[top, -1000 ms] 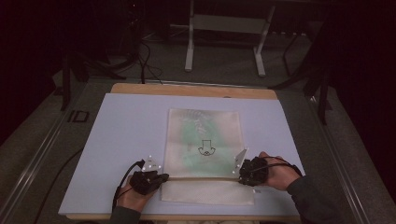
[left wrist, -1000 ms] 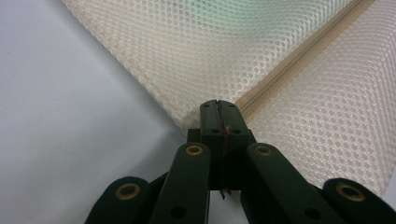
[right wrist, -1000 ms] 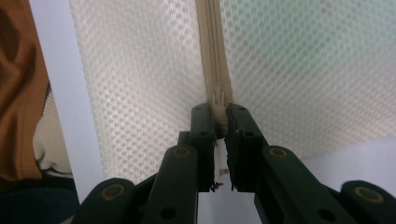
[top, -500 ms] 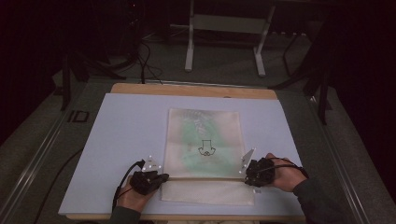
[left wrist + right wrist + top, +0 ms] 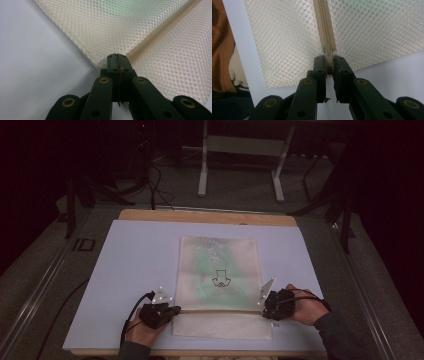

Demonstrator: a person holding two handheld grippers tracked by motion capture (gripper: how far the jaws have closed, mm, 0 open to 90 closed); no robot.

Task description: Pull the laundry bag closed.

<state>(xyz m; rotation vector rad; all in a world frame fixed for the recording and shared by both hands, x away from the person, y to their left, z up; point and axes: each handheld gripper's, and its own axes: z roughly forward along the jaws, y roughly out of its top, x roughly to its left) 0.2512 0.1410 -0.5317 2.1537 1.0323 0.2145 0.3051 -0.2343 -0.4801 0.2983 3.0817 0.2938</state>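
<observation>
In the high view a cream mesh zipper pouch point(image 5: 220, 285) lies flat near the middle of a pale blue mat point(image 5: 125, 270), with a green tint and a small black arrow mark showing through its netting. The zipper point(image 5: 220, 310) runs across the pouch close to its near edge. The left gripper point(image 5: 172, 310) sits at the zipper's left end and the right gripper point(image 5: 265, 308) at its right end, each held in a hand that comes in from the near side of the mat. From this height the jaws are too small to read.

In the left gripper view the left gripper point(image 5: 117, 57) has its jaws pressed together, tips meeting at the pouch's point(image 5: 125, 27) edge where the zipper point(image 5: 160, 31) tape ends. Whether any fabric is actually pinched between them is hard to tell; the tips cover that spot.

In the right gripper view the right gripper point(image 5: 328, 61) stands narrowly apart, its jaws having just eased open a little. The zipper point(image 5: 325, 27) ends in a beige slider point(image 5: 328, 51), and its tab lies between the jaw tips, the pouch's point(image 5: 287, 42) mesh spreading to either side. The jaws hide the tab's lower end. At the left border an orange-brown garment point(image 5: 219, 47) is cut off by the frame.
</observation>
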